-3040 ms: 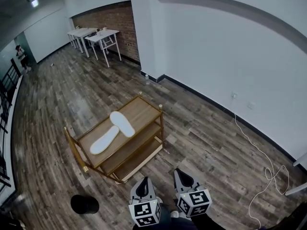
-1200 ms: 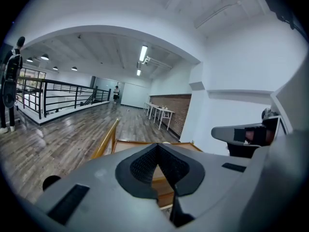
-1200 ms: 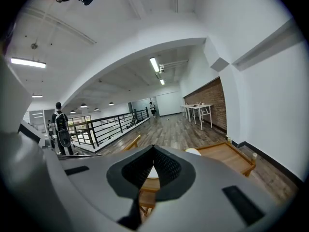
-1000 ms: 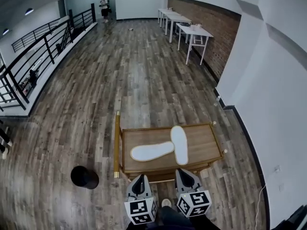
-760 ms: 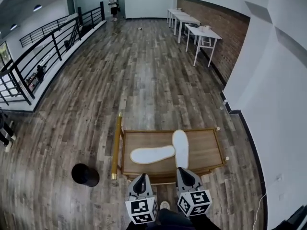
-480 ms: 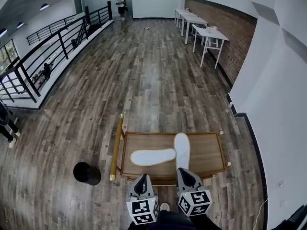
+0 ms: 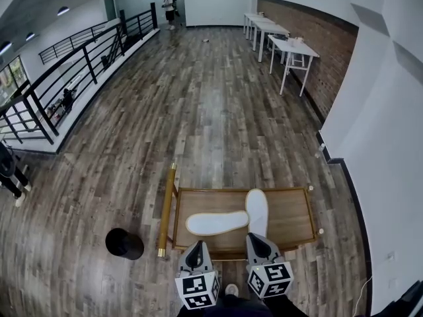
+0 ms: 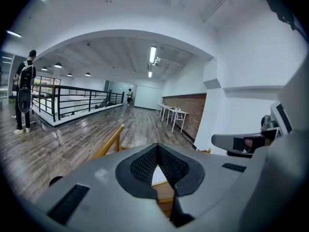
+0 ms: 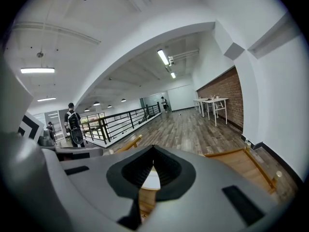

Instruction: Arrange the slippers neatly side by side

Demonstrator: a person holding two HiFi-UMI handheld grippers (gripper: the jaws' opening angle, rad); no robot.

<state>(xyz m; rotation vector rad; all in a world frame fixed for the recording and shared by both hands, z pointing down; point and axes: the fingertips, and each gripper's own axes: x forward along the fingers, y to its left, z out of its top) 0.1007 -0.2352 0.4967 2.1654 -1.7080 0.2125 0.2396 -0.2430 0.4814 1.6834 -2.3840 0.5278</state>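
Head view: black metal railing [image 7: 66, 65] edges the wood-plank floor [image 7: 218, 111]. A black round object [image 7: 124, 243] sits beside the gold-framed wooden shoe rack [image 7: 294, 210]. On top, a crosswise white flat slipper [image 7: 217, 222] meets a lengthwise white slipper [image 7: 258, 207]. The left tongs [image 7: 197, 248] and right tongs [image 7: 254, 240] hover closed, empty.

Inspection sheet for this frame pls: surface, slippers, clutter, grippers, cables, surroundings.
Surface: wooden rack, top shelf, standing on plank floor.
Job's things: two white slippers on the shelf; left slipper lies crosswise, right slipper points away; an L shape, not side by side.
Clutter: black round object on the floor left of the rack.
Grippers: left gripper and right gripper both shut, empty, near the rack's front edge.
Cables: nothing seen.
Surroundings: white tables by a brick wall, black railing, person far off.
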